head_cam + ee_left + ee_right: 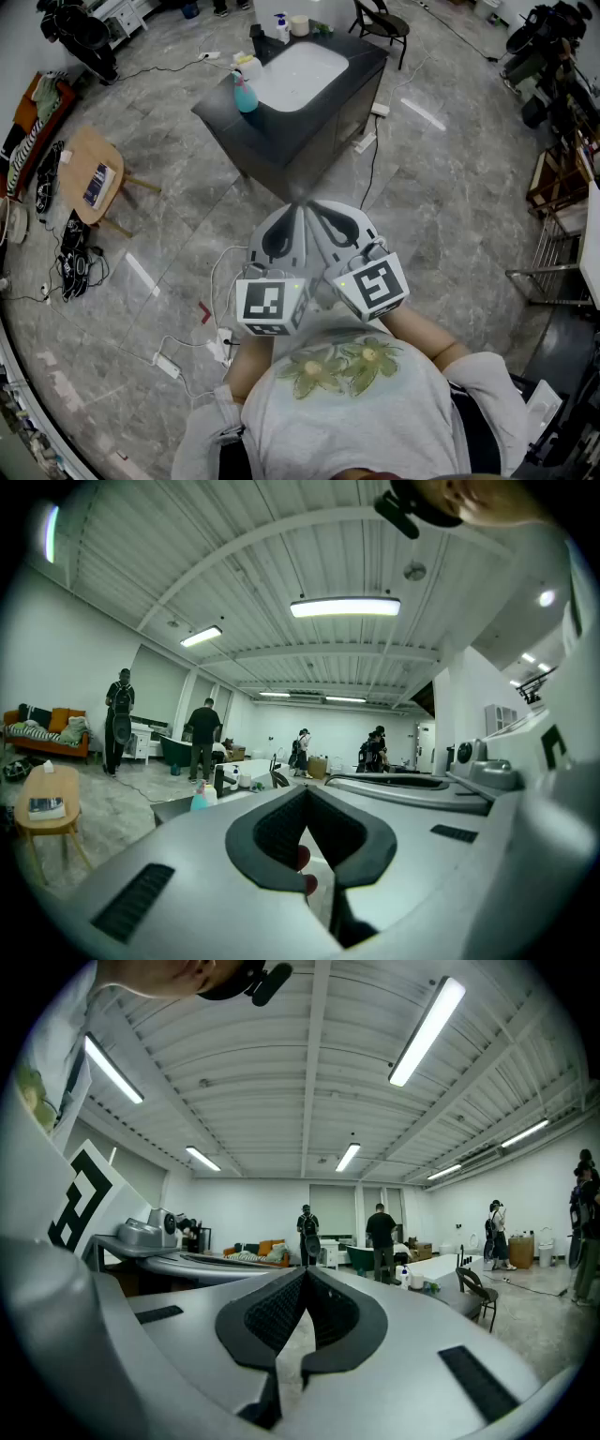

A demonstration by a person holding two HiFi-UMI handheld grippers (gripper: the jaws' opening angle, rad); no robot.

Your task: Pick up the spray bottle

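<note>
The spray bottle (245, 93) is teal with a pale trigger head. It stands on the near left corner of a dark cabinet (281, 141) with a white sink basin, far ahead of me. It also shows small in the left gripper view as the teal spray bottle (200, 798). My left gripper (300, 209) and right gripper (315, 207) are held level, side by side close to my chest, well short of the cabinet. Both have their jaws shut with nothing held: left gripper (306, 791), right gripper (305, 1271).
A white pump bottle (281, 28) and small items stand at the cabinet's back. A wooden stool (94, 173) with a book is at the left. Cables and a power strip (169, 364) lie on the floor. A metal rack (562, 258) stands right. People (202, 742) stand far off.
</note>
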